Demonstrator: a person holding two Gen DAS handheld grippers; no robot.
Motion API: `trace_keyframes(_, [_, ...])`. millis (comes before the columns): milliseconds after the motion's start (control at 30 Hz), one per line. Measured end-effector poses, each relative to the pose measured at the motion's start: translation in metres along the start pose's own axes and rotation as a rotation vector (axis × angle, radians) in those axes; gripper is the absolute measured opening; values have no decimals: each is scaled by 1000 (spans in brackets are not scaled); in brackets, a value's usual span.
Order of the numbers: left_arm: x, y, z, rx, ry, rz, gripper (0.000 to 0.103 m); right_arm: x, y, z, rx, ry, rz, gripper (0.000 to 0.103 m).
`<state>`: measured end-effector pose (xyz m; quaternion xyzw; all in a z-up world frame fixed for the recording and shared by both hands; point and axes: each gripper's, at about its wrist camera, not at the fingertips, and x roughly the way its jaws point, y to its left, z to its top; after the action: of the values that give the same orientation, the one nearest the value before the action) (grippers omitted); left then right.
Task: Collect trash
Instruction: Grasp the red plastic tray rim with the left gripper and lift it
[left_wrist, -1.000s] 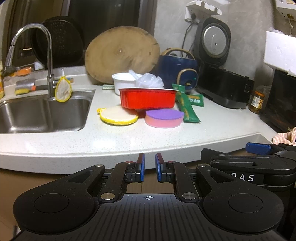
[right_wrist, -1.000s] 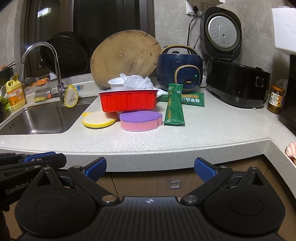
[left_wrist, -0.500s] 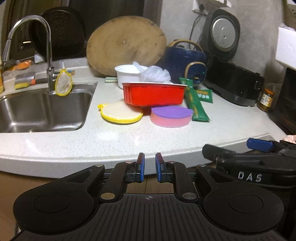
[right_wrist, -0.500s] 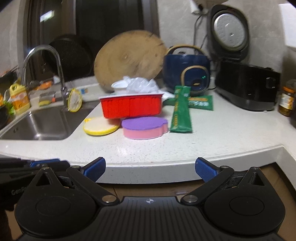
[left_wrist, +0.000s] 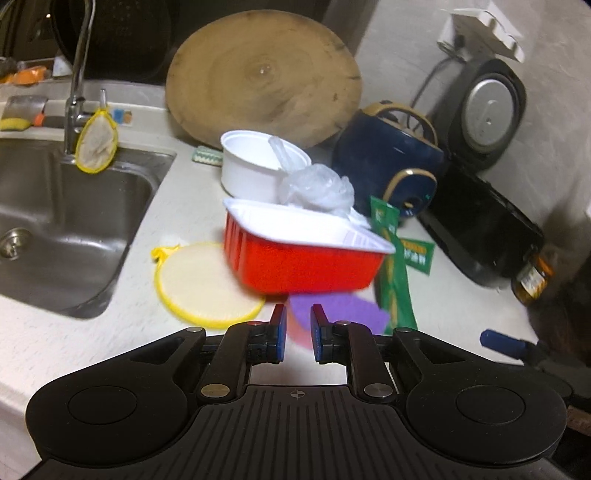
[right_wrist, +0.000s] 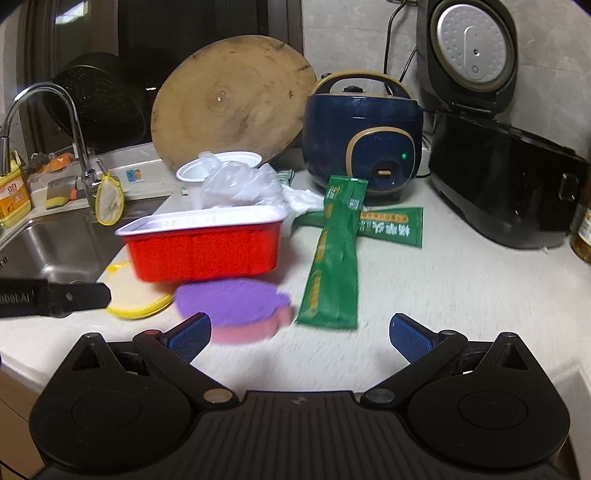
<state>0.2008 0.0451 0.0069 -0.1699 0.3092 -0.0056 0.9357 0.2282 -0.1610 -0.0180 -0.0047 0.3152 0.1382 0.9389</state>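
what changed: both hand-held grippers have come in over the bench edge since a second ago. The pile looks much bigger and I'm now looking down into the red tray, so I'd say the approach is nearly done and nothing is picked yet.

left hand-held gripper (left_wrist: 297, 334): narrow, only a slim gap, nothing in it.

right hand-held gripper (right_wrist: 300, 338): wide apart, empty.

red tray (left_wrist: 303, 254): empty takeout box, just beyond the left fingertips, slightly right of centre.

plastic bag (left_wrist: 317, 190): crumpled, behind the tray, against the white bowl (left_wrist: 258, 168).

green wrappers (right_wrist: 332, 258): two, crossed, the long one straight ahead of the right jaws, near.

purple sponge (right_wrist: 232, 302): between the tray and both grippers. Not trash, I reckon.

bench (right_wrist: 443, 288): pale speckled top, sink (left_wrist: 55, 221) off to the left.

my guess: the right goes for a wrapper, the left needs to widen for the tray.
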Motion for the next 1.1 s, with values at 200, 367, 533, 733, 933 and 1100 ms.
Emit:
trace_keyframes(200, [27,-1,31,-60,-25,33,17,44,-25,13,15,48,26,103])
trace_keyframes(367, [39,9,63,-124,-112,123,17,76,-52,19,35,97,41,103])
trace_keyframes(533, [59,20,80,-132,-98,255,17,102,-71,21,66,148,57,103])
trace_keyframes(733, [73,30,75,-101,-33,321,17,116,-76,19,74,176,83,103])
trace_keyframes(933, [70,32,67,-113,-18,337,17,119,-75,21,37,187,100,103])
trace_keyframes(1100, [66,34,63,-122,-14,333,18,121,-80,22,58,176,90,103])
